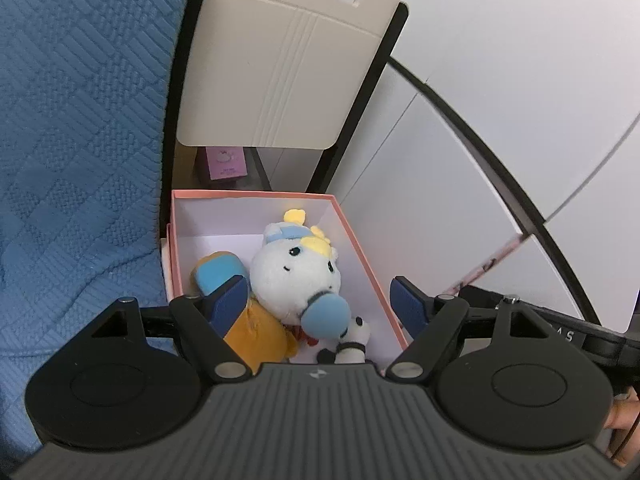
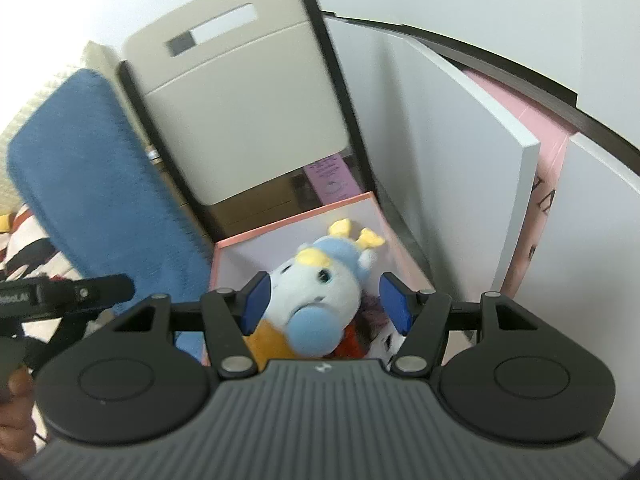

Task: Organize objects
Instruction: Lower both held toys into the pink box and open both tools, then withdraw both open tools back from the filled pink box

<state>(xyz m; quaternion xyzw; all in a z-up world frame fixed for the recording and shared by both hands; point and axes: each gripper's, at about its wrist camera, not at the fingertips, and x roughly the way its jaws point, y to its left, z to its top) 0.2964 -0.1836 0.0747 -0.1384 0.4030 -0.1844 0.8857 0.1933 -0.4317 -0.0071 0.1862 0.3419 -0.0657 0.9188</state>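
A pink box with white inside holds a white plush toy with a blue snout, blue cap and yellow tufts, lying on an orange and blue plush. A small black-and-white plush lies beside them. My left gripper is open above the box, empty. In the right wrist view the same box and white plush show. My right gripper is open above the plush, with a finger on each side of it and not touching.
A beige folding chair stands behind the box, with a purple booklet under it. A blue quilted cover lies left. White cabinet doors stand right; one door is ajar.
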